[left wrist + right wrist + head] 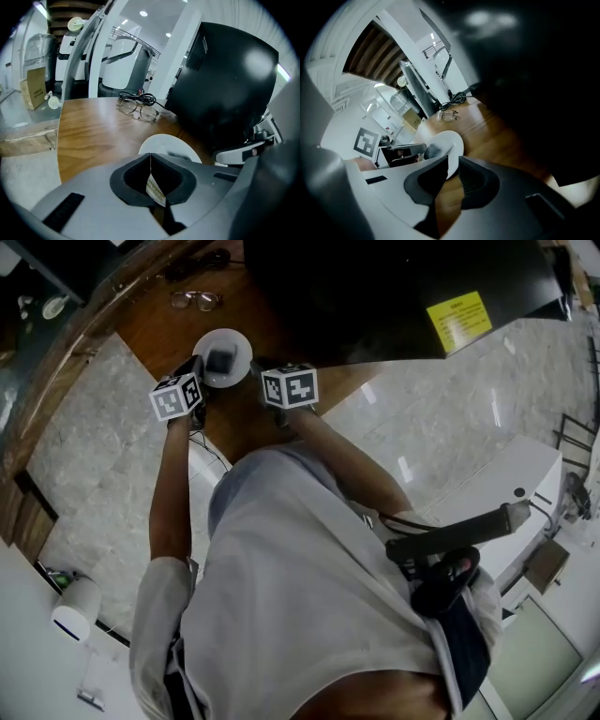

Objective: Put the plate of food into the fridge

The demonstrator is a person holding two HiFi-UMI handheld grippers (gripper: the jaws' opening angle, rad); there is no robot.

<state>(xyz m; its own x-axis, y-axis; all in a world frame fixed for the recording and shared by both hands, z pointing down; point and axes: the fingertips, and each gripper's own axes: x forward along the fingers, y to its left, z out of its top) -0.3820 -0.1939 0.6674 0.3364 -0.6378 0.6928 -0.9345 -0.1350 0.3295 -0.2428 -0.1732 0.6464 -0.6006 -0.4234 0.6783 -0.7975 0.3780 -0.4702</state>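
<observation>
A white plate (pixel 222 345) with a dark lump of food (pixel 222 361) sits on the brown wooden table (pixel 159 329), in front of the black fridge (pixel 375 287). My right gripper (pixel 452 171) is rolled on its side at the plate's right rim. The plate (pixel 445 143) reaches in between its jaws, with a gap of table showing beside it. My left gripper (pixel 150 164) is at the plate's left side. Its pads meet in a thin line and its tips stop at the near rim of the plate (pixel 166 143).
A pair of glasses (pixel 195 300) and a black cable (pixel 136 97) lie on the table beyond the plate. The fridge carries a yellow sticker (pixel 458 321). Pale marble floor (pixel 84 446) surrounds the table. A white roll (pixel 75 607) stands low at the left.
</observation>
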